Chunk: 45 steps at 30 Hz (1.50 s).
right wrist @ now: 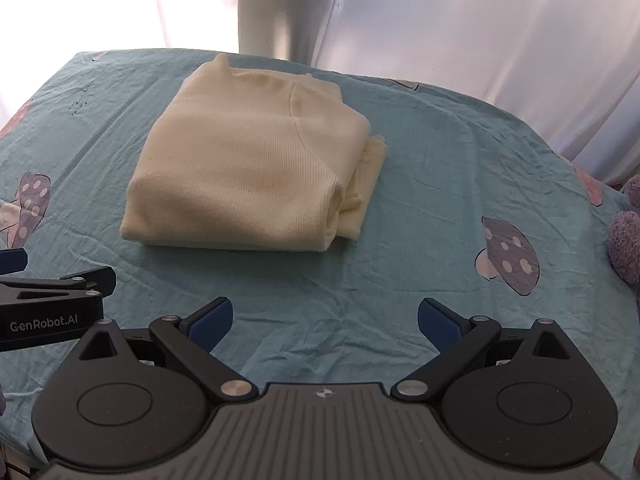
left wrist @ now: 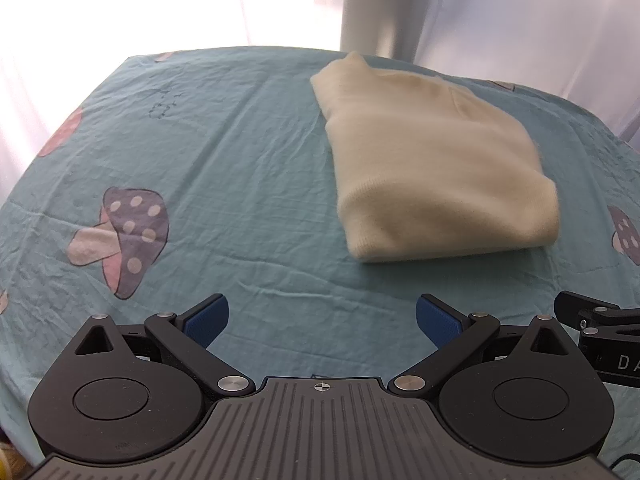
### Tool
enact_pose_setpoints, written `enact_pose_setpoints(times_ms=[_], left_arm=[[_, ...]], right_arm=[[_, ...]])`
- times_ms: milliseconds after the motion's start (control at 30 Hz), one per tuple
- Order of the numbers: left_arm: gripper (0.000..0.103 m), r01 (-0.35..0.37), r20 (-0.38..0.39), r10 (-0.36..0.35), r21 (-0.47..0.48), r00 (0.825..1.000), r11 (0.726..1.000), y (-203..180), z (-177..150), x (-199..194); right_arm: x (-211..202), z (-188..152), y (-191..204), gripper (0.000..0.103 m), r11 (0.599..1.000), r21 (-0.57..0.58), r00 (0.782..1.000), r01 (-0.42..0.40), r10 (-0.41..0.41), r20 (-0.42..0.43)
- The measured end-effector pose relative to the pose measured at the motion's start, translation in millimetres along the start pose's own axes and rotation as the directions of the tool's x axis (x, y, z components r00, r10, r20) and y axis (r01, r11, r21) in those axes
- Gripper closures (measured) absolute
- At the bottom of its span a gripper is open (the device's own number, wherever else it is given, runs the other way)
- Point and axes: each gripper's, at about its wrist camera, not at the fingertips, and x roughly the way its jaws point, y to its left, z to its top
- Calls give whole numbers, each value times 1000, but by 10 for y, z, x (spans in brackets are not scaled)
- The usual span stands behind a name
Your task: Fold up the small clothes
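Observation:
A cream knit garment [left wrist: 432, 164] lies folded into a thick bundle on the teal mushroom-print sheet [left wrist: 240, 152]. It also shows in the right wrist view [right wrist: 248, 168], with layered edges at its right side. My left gripper [left wrist: 322, 320] is open and empty, held over bare sheet in front and to the left of the bundle. My right gripper [right wrist: 325, 322] is open and empty, in front and to the right of the bundle. Neither touches the garment. Each gripper's body shows at the edge of the other's view.
The sheet [right wrist: 460, 184] covers a table whose far edge meets white curtains [right wrist: 500, 40] and a pale pillar [left wrist: 372, 4]. A purple plush toy [right wrist: 626, 236] sits at the right edge. Bare sheet lies to the left of the bundle.

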Motion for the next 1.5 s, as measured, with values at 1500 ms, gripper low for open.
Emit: enact_pose_setpoints(times_ms=[1500], left_arm=[[1,-2,0,2,15,1000,1000,-12,20,3]], right_arm=[[-27,57,-39,4,1000,16,1000,10,-10,16]])
